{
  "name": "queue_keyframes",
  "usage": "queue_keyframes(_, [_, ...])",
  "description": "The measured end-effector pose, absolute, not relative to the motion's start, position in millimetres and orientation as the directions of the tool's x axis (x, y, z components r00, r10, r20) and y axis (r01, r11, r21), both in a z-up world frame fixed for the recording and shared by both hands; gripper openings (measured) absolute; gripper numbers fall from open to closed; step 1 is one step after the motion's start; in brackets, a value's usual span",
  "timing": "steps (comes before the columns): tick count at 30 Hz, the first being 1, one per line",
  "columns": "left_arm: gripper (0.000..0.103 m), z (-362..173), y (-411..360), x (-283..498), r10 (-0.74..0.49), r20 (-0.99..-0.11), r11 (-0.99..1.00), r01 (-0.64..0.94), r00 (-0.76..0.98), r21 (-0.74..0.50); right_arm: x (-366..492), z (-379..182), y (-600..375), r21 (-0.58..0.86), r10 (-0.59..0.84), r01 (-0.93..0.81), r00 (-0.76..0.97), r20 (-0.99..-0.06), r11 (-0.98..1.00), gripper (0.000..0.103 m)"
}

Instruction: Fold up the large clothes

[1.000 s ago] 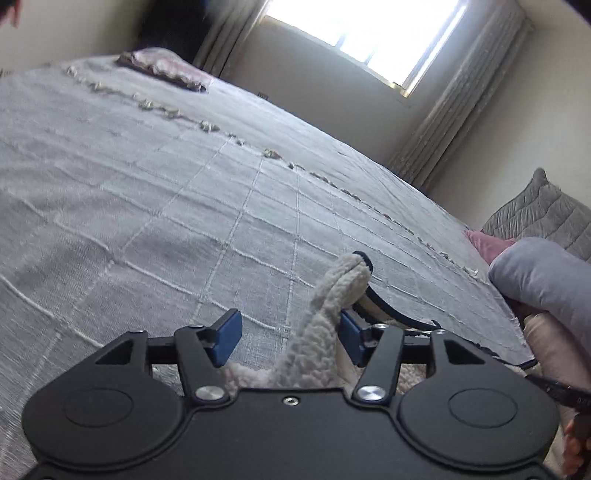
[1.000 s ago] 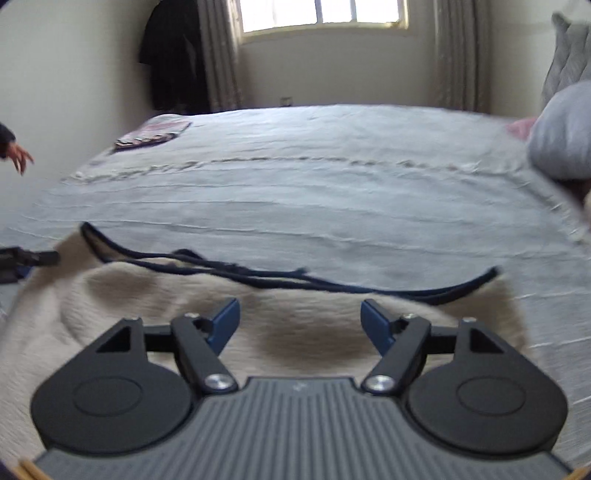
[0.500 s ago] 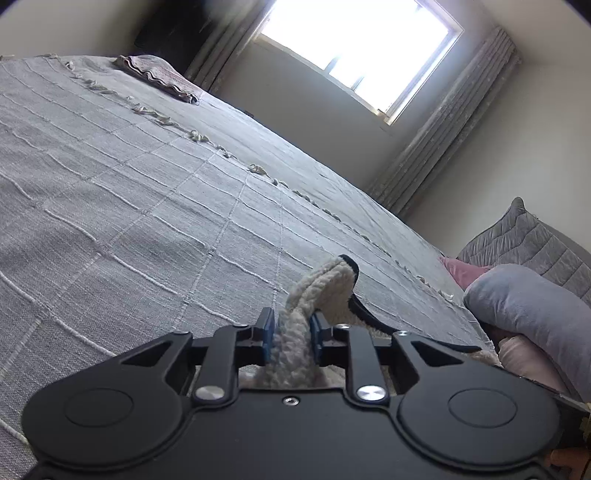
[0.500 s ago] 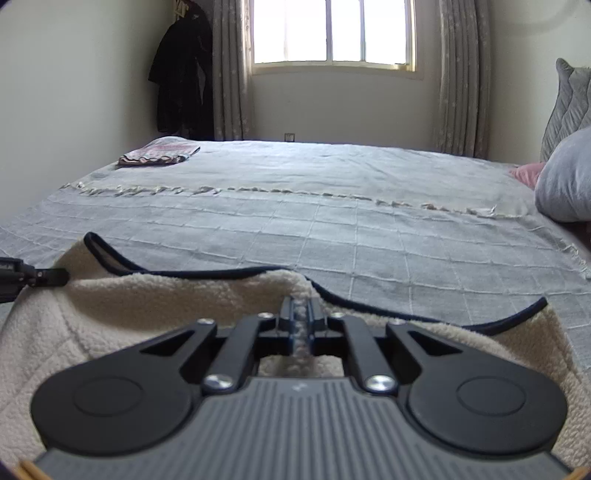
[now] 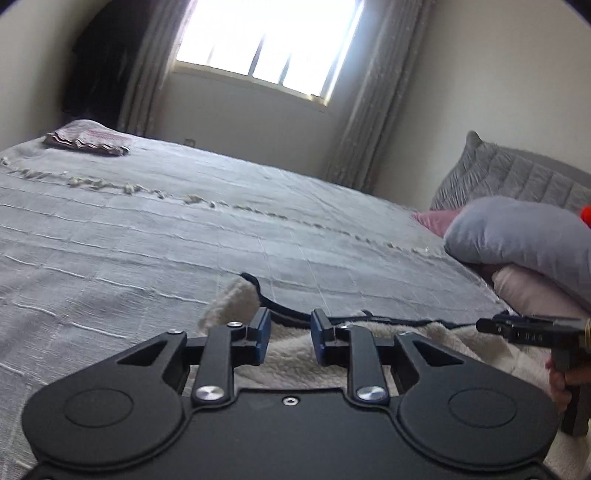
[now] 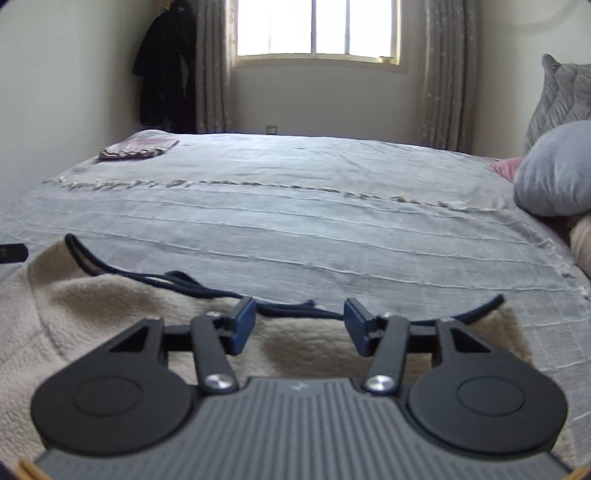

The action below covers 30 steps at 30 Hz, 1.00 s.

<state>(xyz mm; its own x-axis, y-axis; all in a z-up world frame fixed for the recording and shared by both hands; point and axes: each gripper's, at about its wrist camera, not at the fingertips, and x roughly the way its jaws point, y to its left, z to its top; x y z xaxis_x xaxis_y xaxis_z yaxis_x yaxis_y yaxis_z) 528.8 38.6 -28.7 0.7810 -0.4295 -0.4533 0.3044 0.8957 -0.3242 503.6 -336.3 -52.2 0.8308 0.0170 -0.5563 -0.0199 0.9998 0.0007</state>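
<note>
A cream fleece garment (image 6: 92, 314) with dark navy edging lies on the near part of the bed, spread under both grippers; one trimmed corner (image 5: 232, 299) stands up in a small peak just left of the left gripper's fingers. The navy edging (image 6: 177, 280) runs in a loose, doubled line across the fleece ahead of the right gripper.

The left gripper (image 5: 289, 334) hovers low over the fleece with its blue-padded fingers (image 5: 263, 332) a narrow gap apart and nothing pinched; the raised corner sits outside that gap, beside the left pad. The right gripper (image 6: 299, 323) has its fingers spread wider, having just been opening, and only fleece and edging show beyond the gap, not clamped (in the left wrist view its black tip reaches in from the right edge, held by a hand (image 5: 563, 384)).

The bed wears a grey bedspread (image 6: 314, 221) with pale stitched lines and a tufted row across it. A folded pinkish cloth (image 6: 140, 146) rests at the far left corner. Grey pillows (image 5: 524, 236), a pink one and a quilted cushion pile up at the right. Beyond are a bright window (image 6: 317, 29) with curtains and a dark coat (image 6: 162, 70) hanging by the wall.
</note>
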Motion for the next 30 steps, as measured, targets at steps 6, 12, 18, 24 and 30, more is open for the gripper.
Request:
queue_keyframes(6, [0.014,-77,51,570,-0.204,-0.620,0.969,0.065,0.758,-0.240,515,-93,-430,0.054,-0.142,0.242,0.720,-0.680,0.969,0.035])
queue_keyframes(12, [0.007,-63,57,560,-0.182,-0.637,0.966,0.015,0.749,-0.258,484,-82,-446,0.119,-0.119,0.257,0.749,-0.652,0.959,0.022])
queue_keyframes(18, [0.069,-14,70,496,-0.267,-0.611,0.941,0.067,0.745,-0.330,404,-32,-442,0.127,-0.040,0.134,0.825,-0.563,0.983,0.066])
queue_keyframes(24, [0.087,-7,112,424,-0.336,-0.669,0.901,0.018,0.663,-0.434,316,-30,-482,0.293,0.025,0.188,0.804,-0.594,0.937,0.090])
queue_keyframes(30, [0.092,-37,151,362,-0.440,-0.669,0.773,-0.127,0.599,-0.622,247,-59,-518,0.488,0.078,0.292,0.793,-0.605,0.822,0.093])
